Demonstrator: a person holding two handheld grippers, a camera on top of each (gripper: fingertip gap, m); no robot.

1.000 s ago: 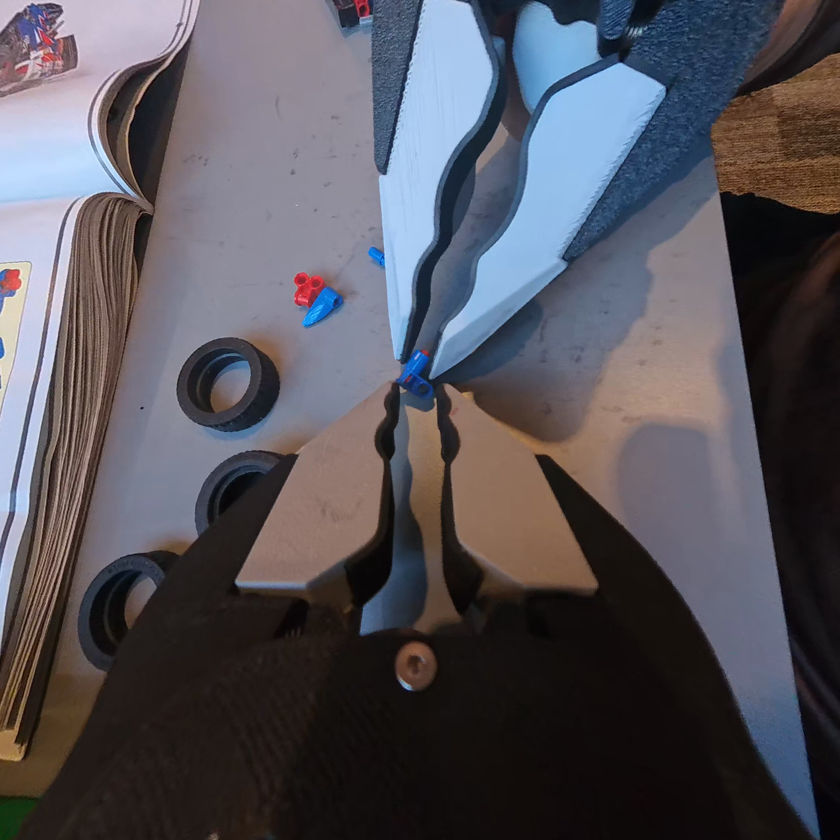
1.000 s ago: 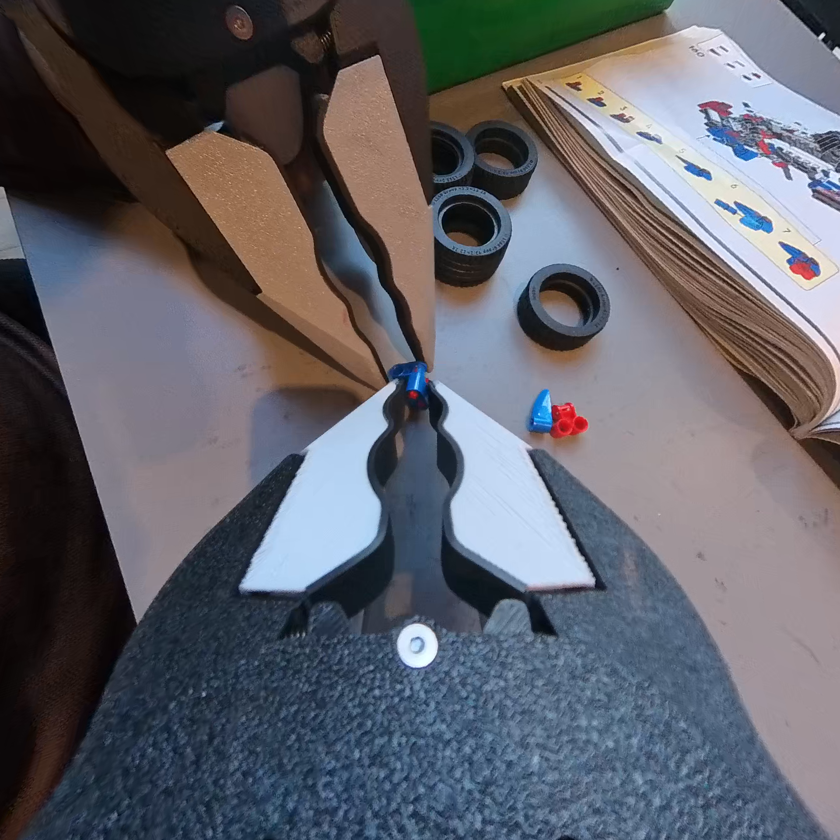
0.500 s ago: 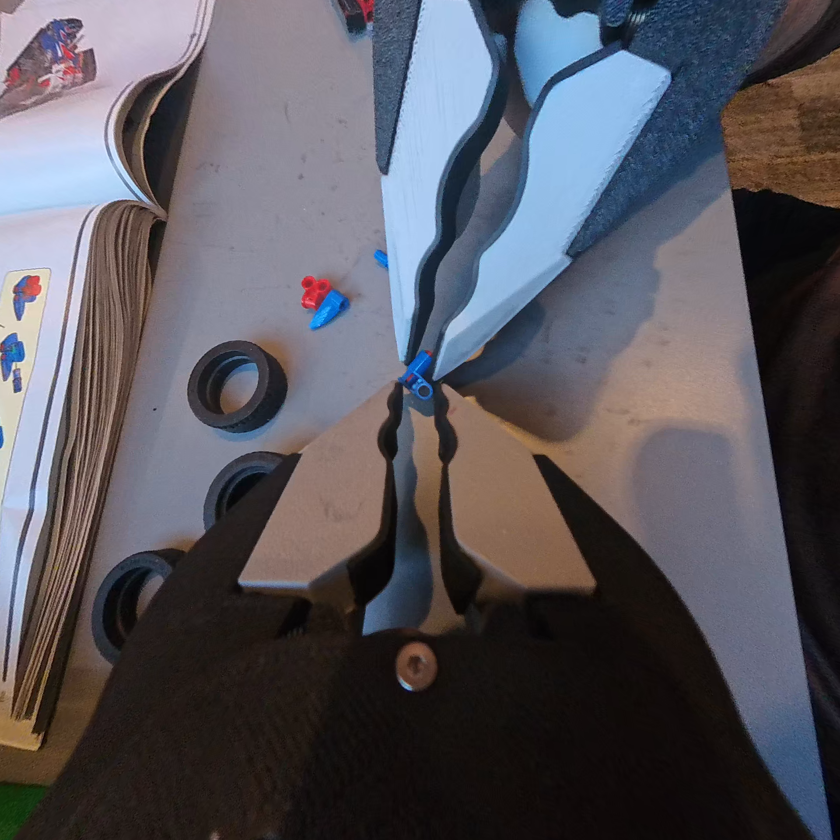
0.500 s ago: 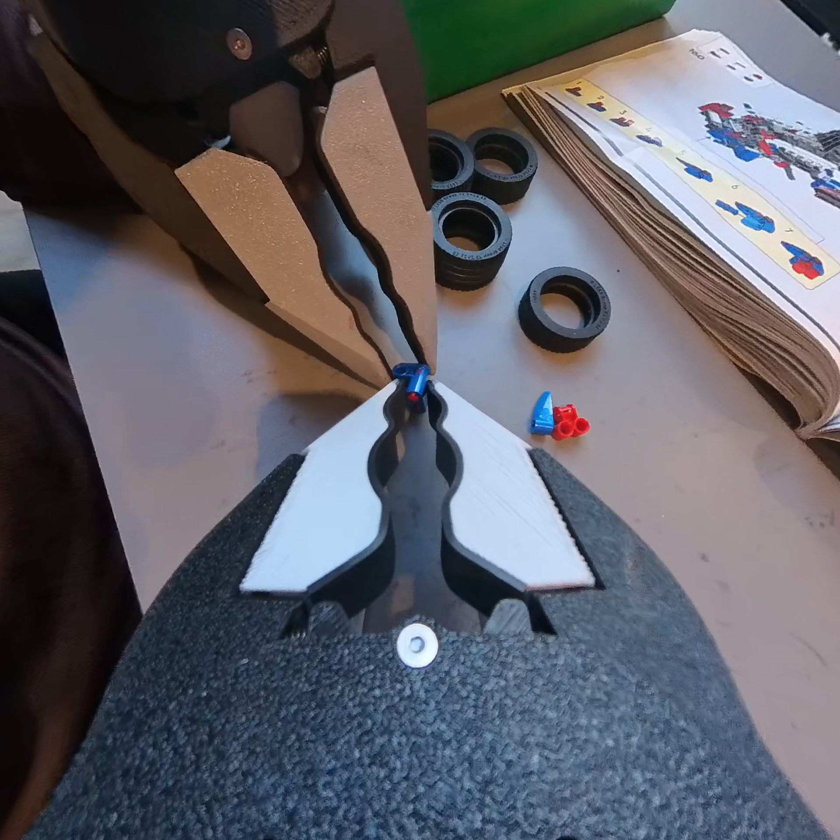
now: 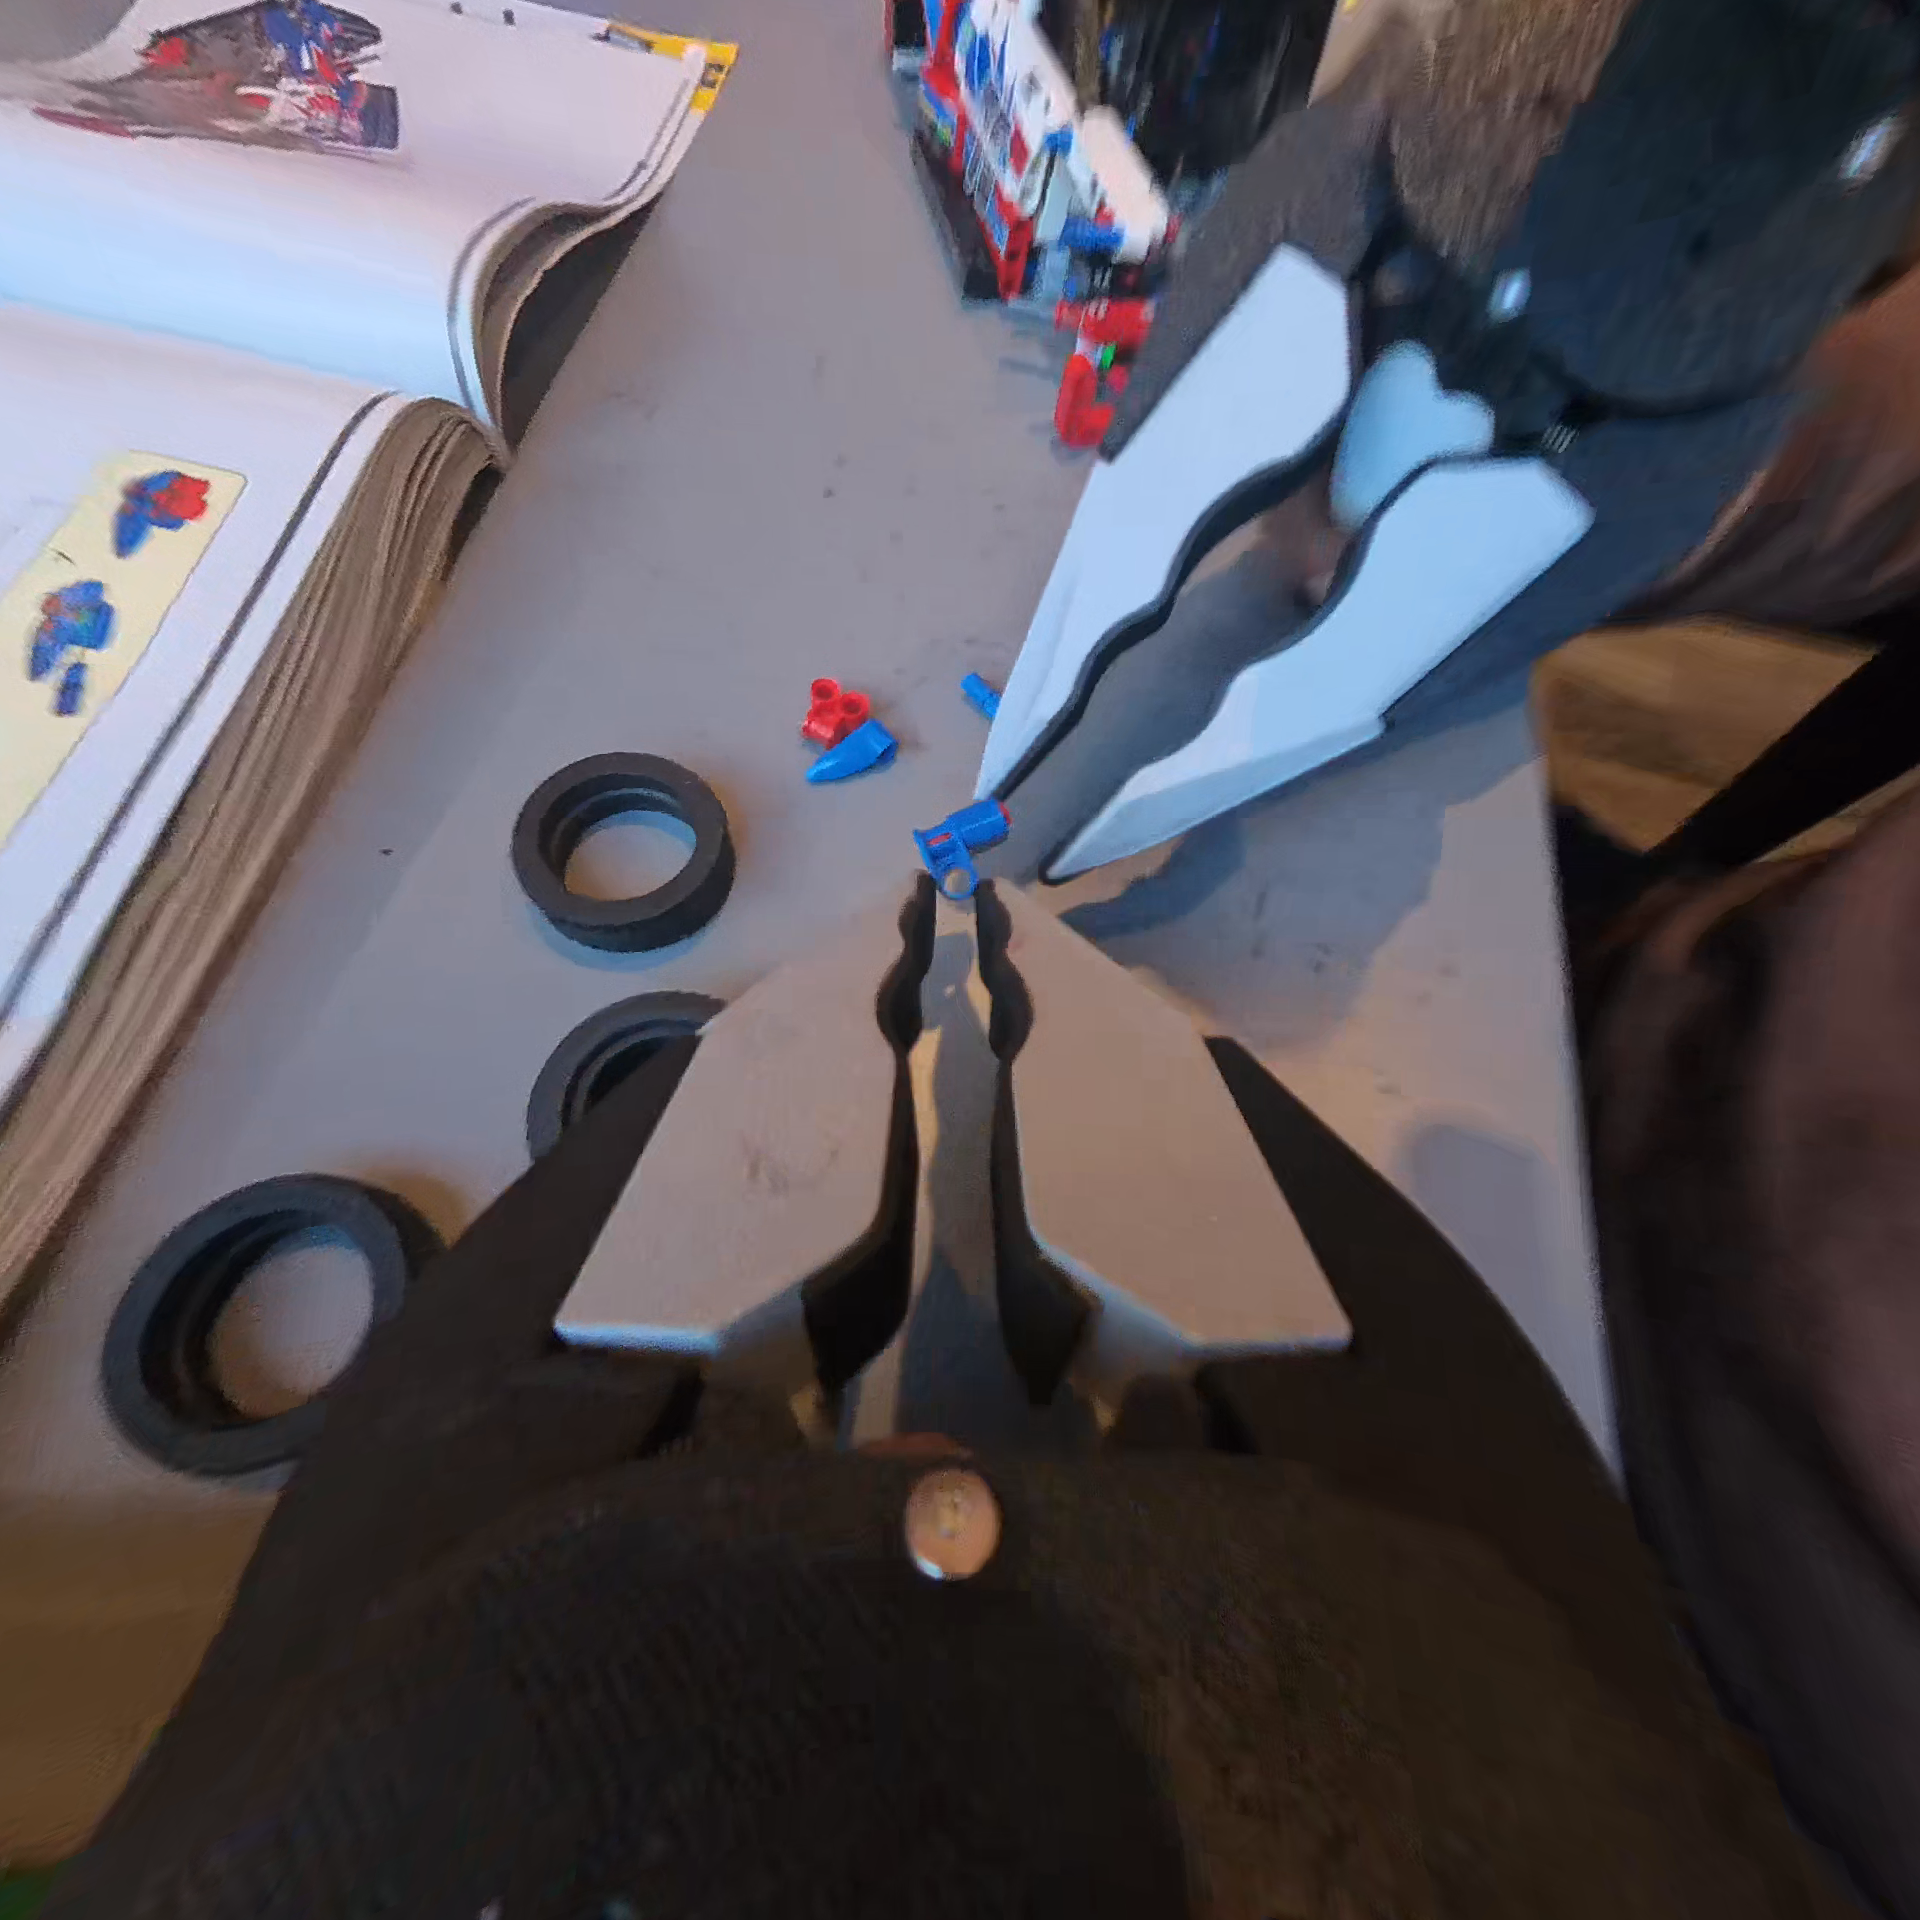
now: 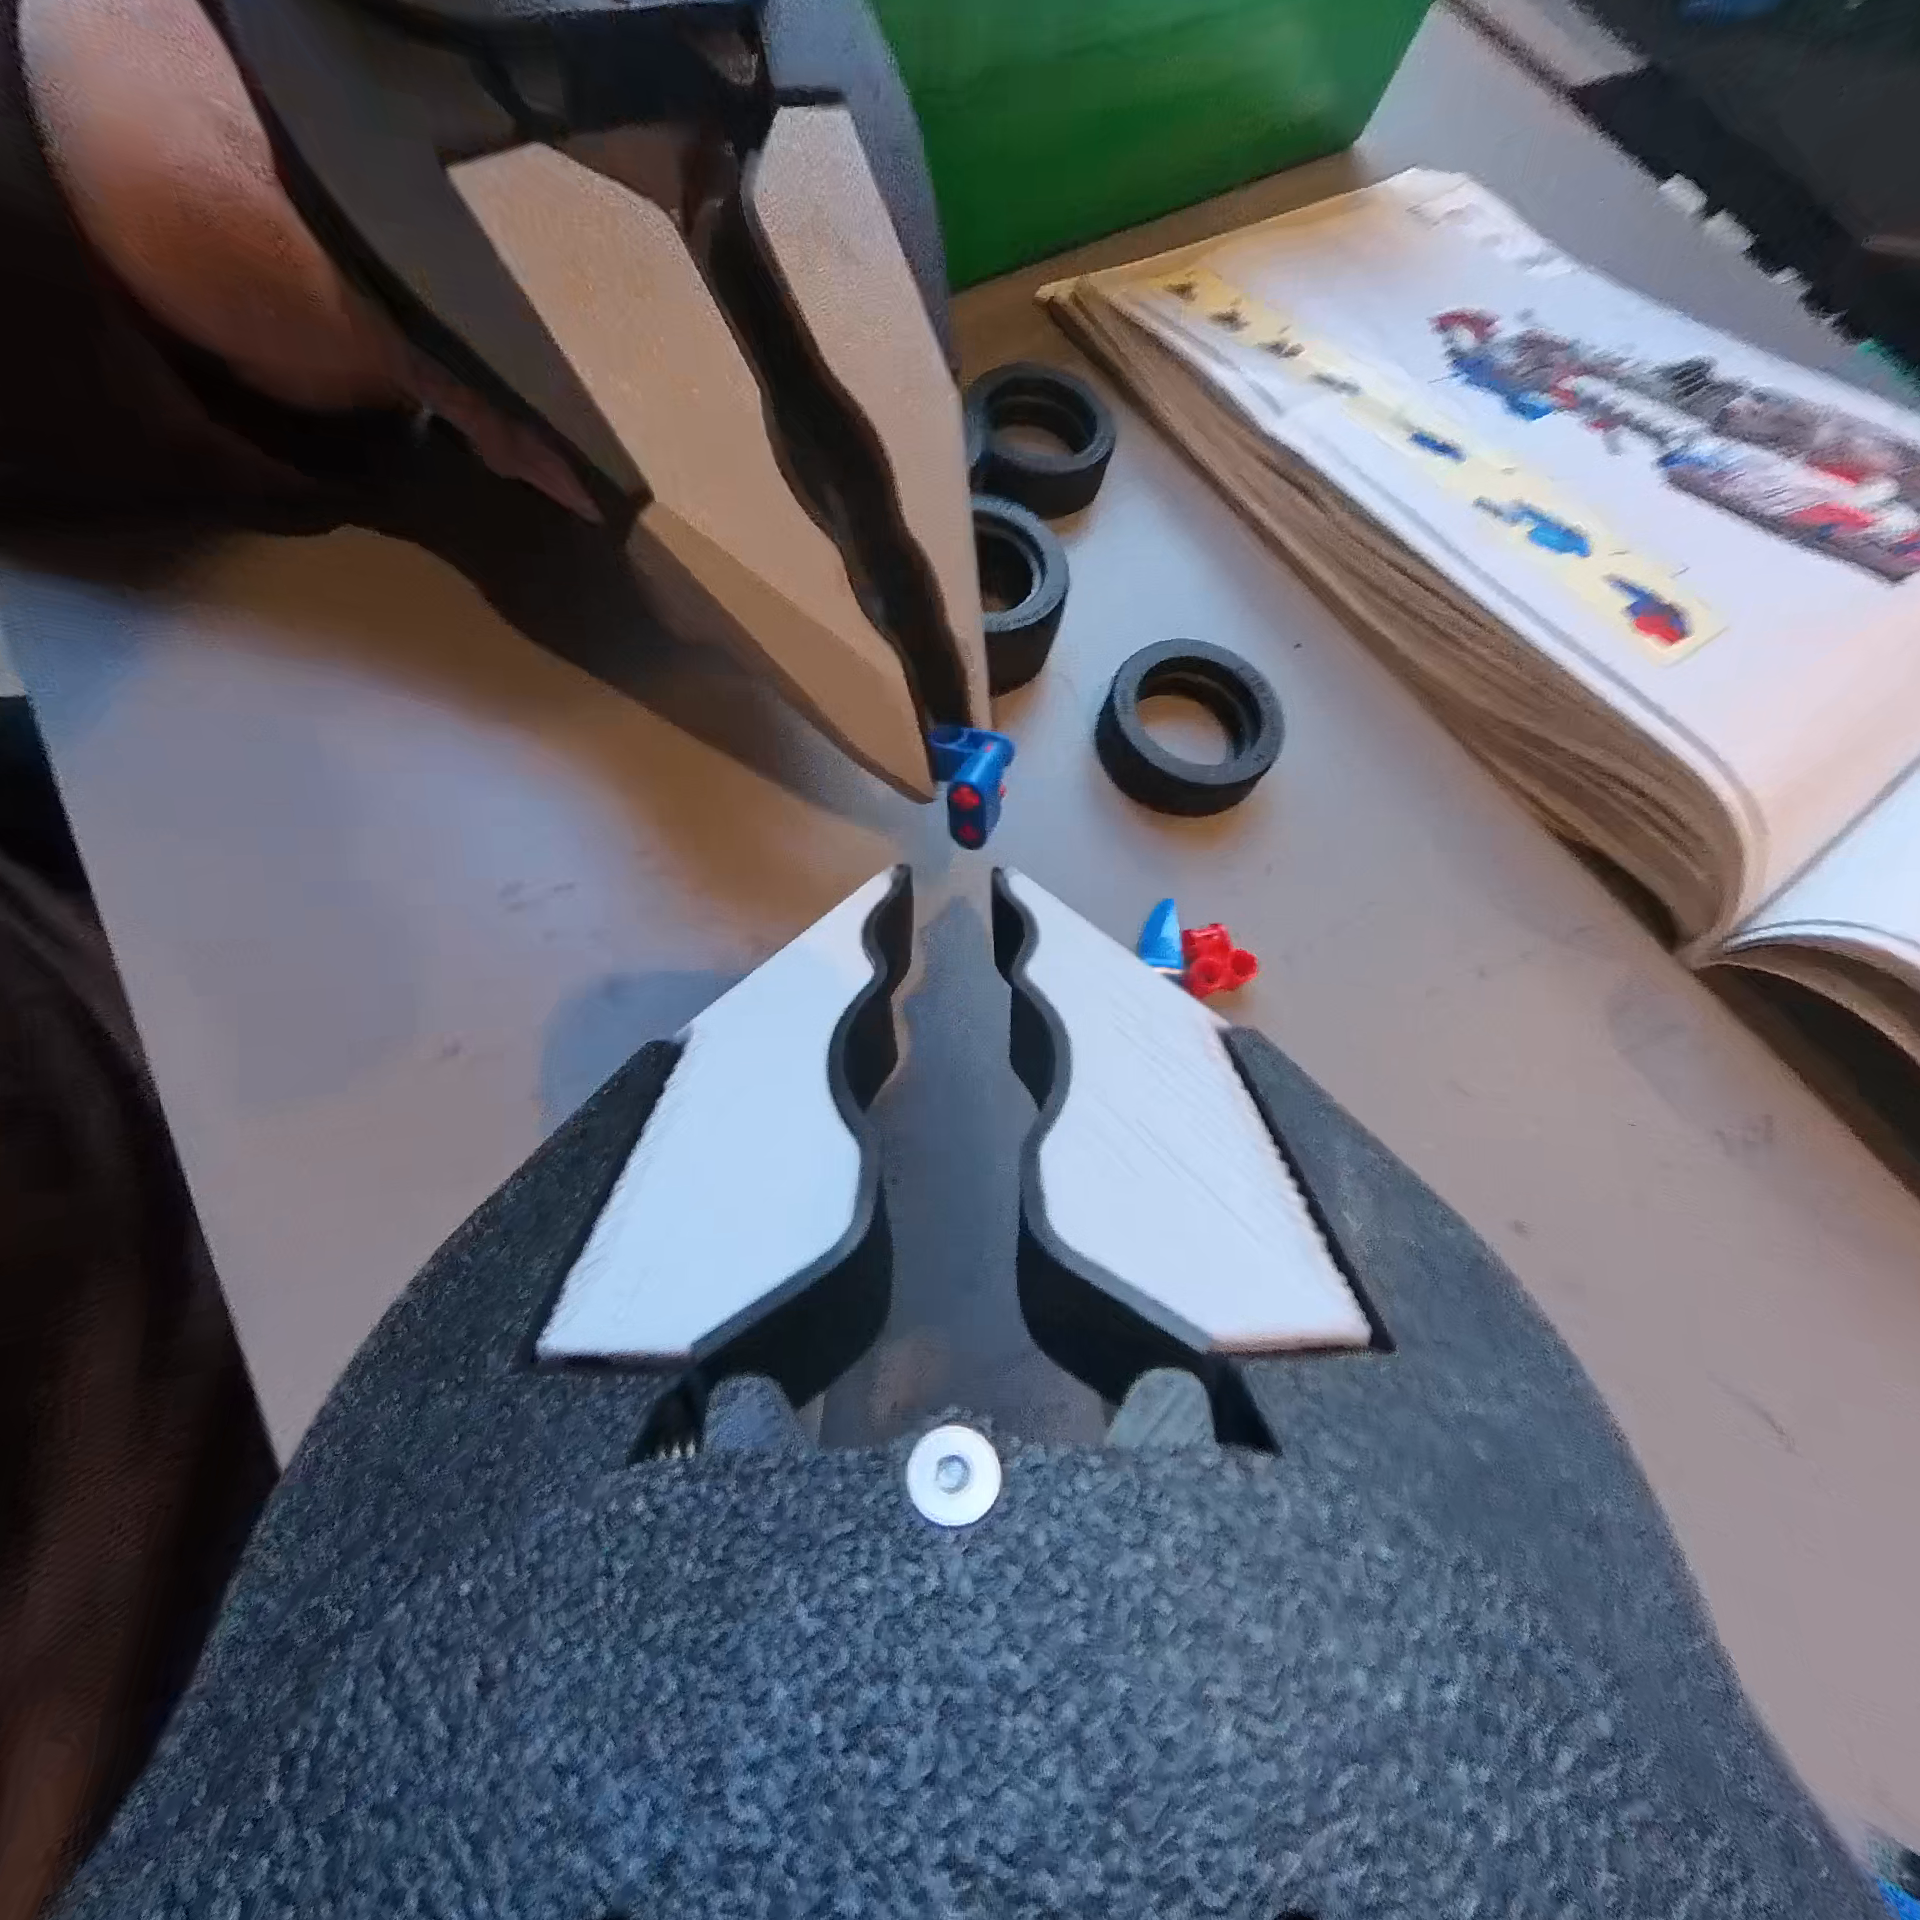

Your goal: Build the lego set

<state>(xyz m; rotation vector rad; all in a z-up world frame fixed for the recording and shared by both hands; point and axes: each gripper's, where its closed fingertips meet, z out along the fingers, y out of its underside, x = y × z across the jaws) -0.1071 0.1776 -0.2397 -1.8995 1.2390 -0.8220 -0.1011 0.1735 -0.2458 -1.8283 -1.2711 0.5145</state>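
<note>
Two grippers meet tip to tip over the grey table [image 5: 727,499]; the thick instruction book [image 6: 1507,499] lies open along the right side in the right wrist view, a green bin [image 6: 1122,114] at the far edge beyond it; the left gripper [image 5: 951,891], grey-fingered on black, has its tips pressed in on the small blue connector piece [image 5: 961,836], pinching its ring end, held above the tabletop; the right gripper [image 6: 952,883], white-fingered, stands just apart from that piece, fingers parted with a clear gap and nothing between them; black tyres [image 5: 621,850] sit near the book; a red piece [image 5: 833,712] touches a blue cone piece [image 5: 852,756] just right of the white fingertips [image 6: 894,904] in the right wrist view.
</note>
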